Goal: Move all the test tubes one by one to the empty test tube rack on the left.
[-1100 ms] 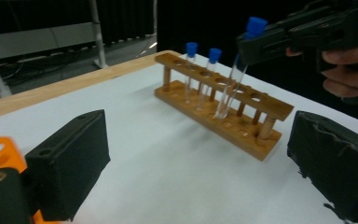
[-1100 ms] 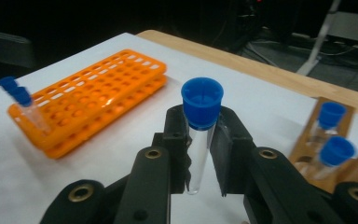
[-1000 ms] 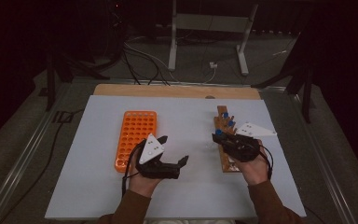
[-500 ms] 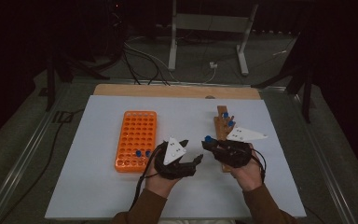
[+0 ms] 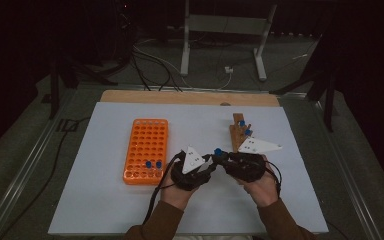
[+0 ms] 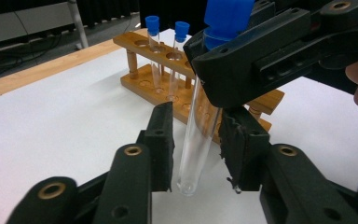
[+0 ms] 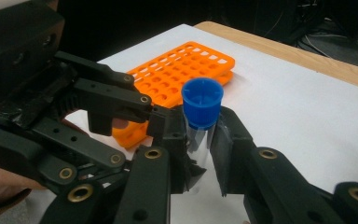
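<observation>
A test tube (image 6: 193, 140) with a blue cap (image 7: 202, 101) hangs upright between both grippers, above the white mat (image 5: 105, 200). The right gripper (image 7: 200, 140) pinches it below the cap; the left gripper (image 6: 196, 149), spread, brackets its bottom, seemingly to take it toward the orange rack (image 5: 145, 150).

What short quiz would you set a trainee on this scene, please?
1. True or false: the right tongs grip the test tube just below its blue cap.
2. How many capped tubes stand in the wooden rack? A) none B) two C) five
3. Fill in: the left tongs sit ___ around the tube's lower end.
Key: 1 true; 2 B; 3 open.
</observation>
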A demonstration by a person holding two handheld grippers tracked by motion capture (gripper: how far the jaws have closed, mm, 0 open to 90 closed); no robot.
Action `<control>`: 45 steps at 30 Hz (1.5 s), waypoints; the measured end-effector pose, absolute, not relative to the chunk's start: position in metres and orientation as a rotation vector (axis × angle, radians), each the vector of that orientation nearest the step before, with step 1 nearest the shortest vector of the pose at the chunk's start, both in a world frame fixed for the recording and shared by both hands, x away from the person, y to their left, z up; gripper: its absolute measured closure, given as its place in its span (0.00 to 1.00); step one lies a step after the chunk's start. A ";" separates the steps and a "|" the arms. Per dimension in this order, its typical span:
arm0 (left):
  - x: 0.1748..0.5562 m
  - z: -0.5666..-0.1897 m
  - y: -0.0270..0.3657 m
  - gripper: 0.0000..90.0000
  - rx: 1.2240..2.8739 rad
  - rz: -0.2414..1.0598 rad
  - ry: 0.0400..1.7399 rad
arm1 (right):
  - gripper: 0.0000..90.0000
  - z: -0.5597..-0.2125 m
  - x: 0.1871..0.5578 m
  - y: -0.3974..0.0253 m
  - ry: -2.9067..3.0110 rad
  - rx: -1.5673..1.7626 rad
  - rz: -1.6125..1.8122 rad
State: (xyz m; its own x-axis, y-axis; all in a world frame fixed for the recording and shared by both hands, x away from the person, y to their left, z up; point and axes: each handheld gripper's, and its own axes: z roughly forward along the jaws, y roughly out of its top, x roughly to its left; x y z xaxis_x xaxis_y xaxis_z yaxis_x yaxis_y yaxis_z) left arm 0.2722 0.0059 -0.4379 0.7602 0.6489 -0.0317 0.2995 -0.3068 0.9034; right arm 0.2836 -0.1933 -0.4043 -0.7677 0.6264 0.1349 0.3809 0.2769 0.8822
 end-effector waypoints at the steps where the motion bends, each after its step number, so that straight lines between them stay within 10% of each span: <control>1: 0.272 -0.438 0.006 0.77 1.905 0.413 0.721 | 0.86 -0.404 0.284 -0.193 2.309 0.932 1.491; 13: 0.274 -0.442 0.004 0.87 1.917 0.404 0.704 | 0.85 -0.406 0.287 -0.192 2.328 0.939 1.498; 30: 0.278 -0.444 0.019 0.87 1.889 0.396 0.780 | 0.17 -0.403 0.292 -0.211 2.242 0.994 1.459; 45: 0.268 -0.435 0.050 0.87 1.862 0.341 0.772 | 0.01 -0.410 0.296 -0.230 2.180 1.042 1.396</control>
State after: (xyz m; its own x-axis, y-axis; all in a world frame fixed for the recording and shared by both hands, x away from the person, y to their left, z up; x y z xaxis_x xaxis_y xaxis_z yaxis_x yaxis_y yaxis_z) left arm 0.2675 0.0498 -0.4354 0.7518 0.6494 -0.1148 0.3523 -0.2483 0.9024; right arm 0.2958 -0.2304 -0.4101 -0.6684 0.7379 0.0937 0.3937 0.2440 0.8863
